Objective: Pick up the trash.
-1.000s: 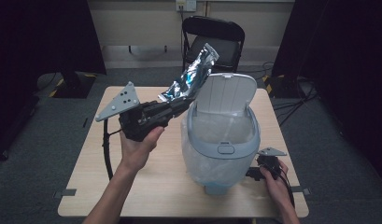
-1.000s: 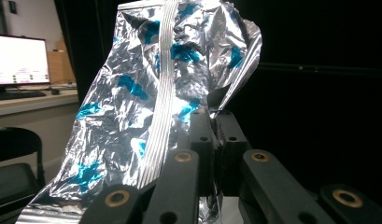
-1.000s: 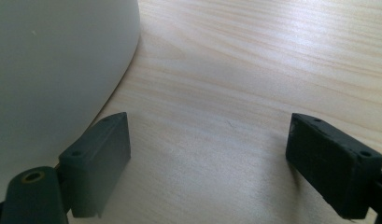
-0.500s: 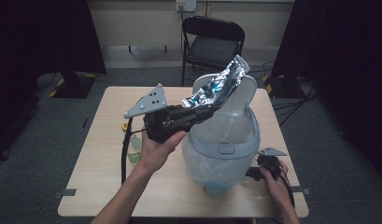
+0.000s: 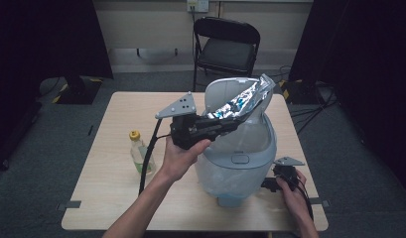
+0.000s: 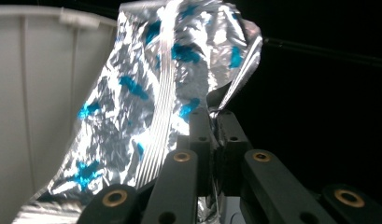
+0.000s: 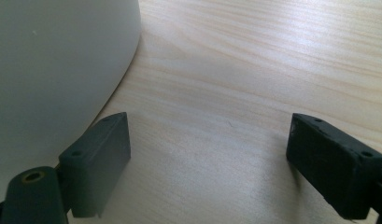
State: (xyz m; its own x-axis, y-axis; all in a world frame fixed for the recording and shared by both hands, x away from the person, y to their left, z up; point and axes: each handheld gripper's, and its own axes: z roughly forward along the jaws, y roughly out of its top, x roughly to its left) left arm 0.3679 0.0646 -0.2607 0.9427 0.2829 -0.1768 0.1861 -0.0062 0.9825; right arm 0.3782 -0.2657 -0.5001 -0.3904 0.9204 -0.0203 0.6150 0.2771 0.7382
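Note:
A crumpled silver foil bag (image 5: 240, 101) (image 6: 146, 107) with blue print hangs over the open mouth of the pale blue-grey bin (image 5: 240, 158), in front of its raised lid (image 5: 218, 94). My left gripper (image 5: 230, 121) (image 6: 212, 130) is shut on the bag's lower edge, its jaws pressed together on the foil. My right gripper (image 5: 270, 184) (image 7: 207, 154) rests low on the table beside the bin's base (image 7: 53, 70), jaws wide apart with nothing between them.
A small clear bottle with a yellow cap (image 5: 139, 151) stands on the wooden table (image 5: 106, 193) left of the bin. A black folding chair (image 5: 225, 44) stands beyond the table's far edge. Cables lie on the floor at the right.
My left gripper has carried the foil bag rightward and a little down, from left of the lid to over the bin's opening. The right gripper has stayed put.

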